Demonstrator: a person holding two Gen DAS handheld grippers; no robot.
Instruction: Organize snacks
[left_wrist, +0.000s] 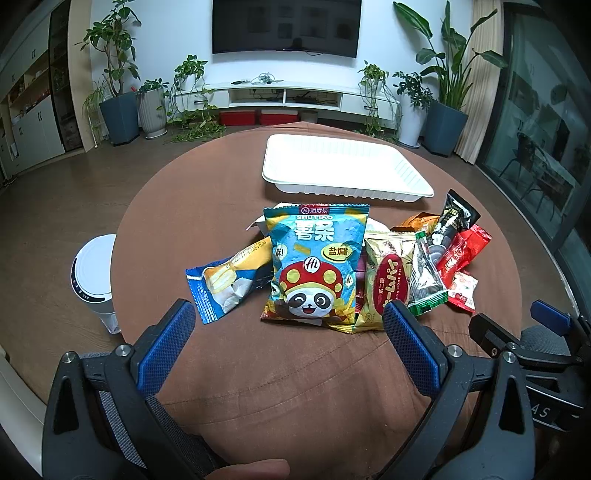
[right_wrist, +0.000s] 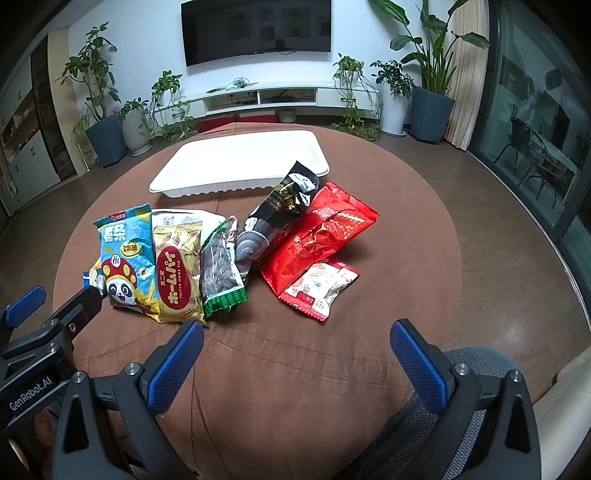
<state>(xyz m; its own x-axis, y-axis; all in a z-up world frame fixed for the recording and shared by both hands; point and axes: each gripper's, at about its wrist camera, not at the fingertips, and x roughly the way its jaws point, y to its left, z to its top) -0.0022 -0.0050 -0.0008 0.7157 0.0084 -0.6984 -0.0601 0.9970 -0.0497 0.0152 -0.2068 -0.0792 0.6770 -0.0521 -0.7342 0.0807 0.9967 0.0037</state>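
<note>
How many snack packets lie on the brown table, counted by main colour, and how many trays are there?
Blue packets: 2, the panda bag and the cake packet
Gold packets: 1
Clear packets with green edge: 1
Black packets: 1
Red packets: 2, large and small
Orange packets: 1, partly hidden
White trays: 1
Total: 8 packets, 1 tray; others may lie hidden beneath.

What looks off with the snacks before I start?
Nothing spilled or torn. The snacks lie in a jumbled, overlapping pile: the black packet is propped up on the red bag. The white tray holds nothing. Both claws, left and right, are open.
</note>
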